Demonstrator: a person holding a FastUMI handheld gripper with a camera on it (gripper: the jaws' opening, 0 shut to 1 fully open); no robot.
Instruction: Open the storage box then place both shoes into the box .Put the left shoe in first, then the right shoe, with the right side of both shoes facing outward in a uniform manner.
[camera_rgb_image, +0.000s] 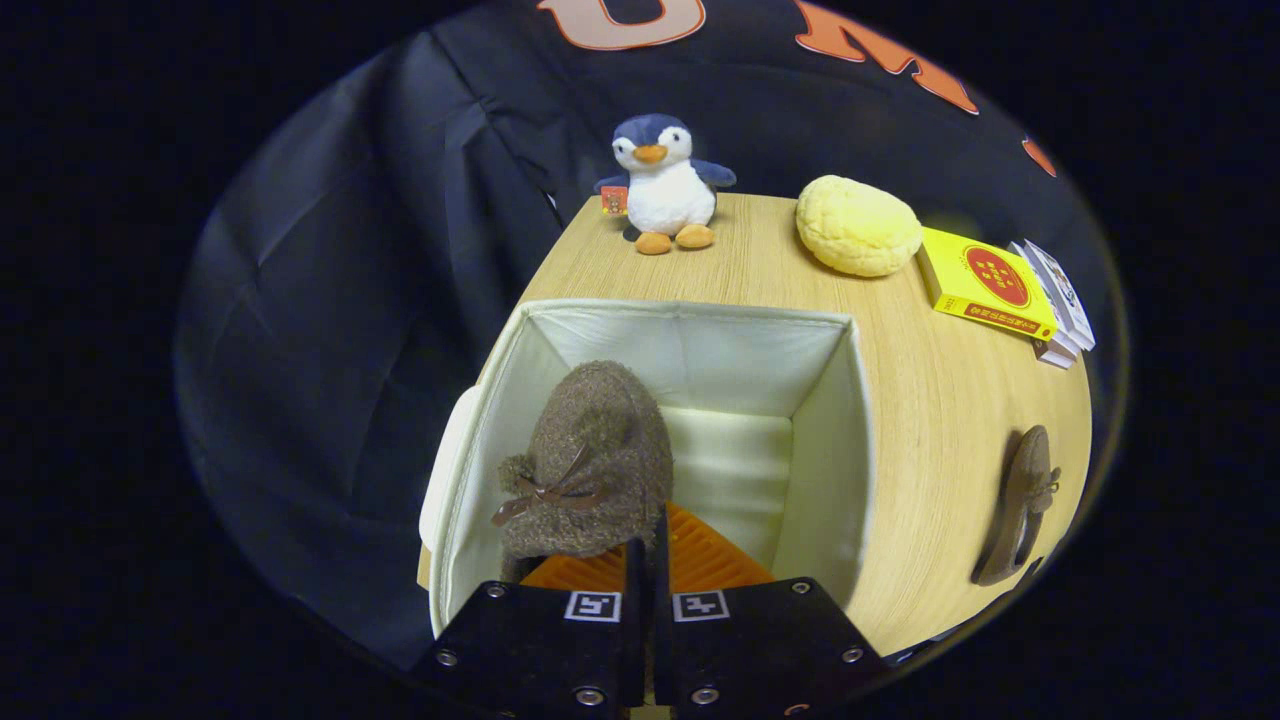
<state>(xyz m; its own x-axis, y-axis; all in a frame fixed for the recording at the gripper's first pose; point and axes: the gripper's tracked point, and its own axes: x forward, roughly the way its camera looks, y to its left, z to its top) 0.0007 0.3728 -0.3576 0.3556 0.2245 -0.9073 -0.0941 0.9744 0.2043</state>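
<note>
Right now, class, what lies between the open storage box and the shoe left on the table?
Gripper view: bare tabletop separates storage box from shoe; nothing lies there.

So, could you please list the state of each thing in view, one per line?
Storage box: open, standing upright on the table.
Shoe in the gripper: held over the open box, toe pointing away, bow on top.
Second shoe: lying on the table to the right of the box, untouched.
Gripper: fingers drawn close together, apparently pinching the first shoe's heel edge.
Plush penguin: upright beyond the box.
</note>
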